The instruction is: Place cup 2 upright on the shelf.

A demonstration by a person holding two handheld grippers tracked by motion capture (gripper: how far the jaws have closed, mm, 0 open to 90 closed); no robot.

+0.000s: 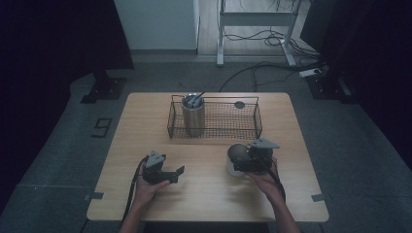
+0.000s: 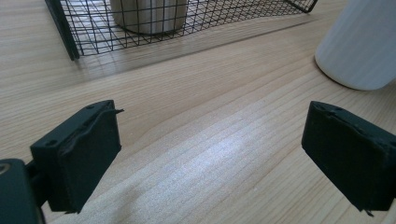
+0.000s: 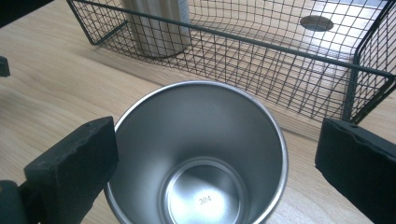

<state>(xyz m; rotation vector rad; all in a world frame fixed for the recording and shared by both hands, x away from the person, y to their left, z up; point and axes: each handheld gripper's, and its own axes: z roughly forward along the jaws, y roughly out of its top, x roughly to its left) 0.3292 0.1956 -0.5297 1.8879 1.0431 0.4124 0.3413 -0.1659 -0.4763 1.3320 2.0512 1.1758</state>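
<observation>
Right gripper view: the right gripper (image 3: 210, 163) stands with its jaws spread wide on either side of a steel cup (image 3: 201, 154); the left finger (image 3: 74, 163) lies just beside or touching the cup's rim, the right finger (image 3: 359, 163) apart from it, so the cup sits between the fingers unclamped, its open mouth facing the camera and the mark "304" stamped on its floor. Beyond the fingertips runs the near wall of a wire basket (image 3: 261, 42), which holds a ribbed tumbler (image 3: 156, 28) at its left end and a dark disc (image 3: 316, 22) toward its right. Left gripper view: the left gripper (image 2: 210, 154) is likewise open, with bare table (image 2: 201, 116) between its fingers (image 2: 79, 154); a white ribbed cup wall (image 2: 364, 42) stands ahead of the right finger, the basket ahead of the left. High view: both hands rest at the table's near side, the left gripper (image 1: 167, 174) well apart from the right gripper (image 1: 241, 158) at the cup (image 1: 238, 154), which stands just before the basket (image 1: 214, 116).
</observation>
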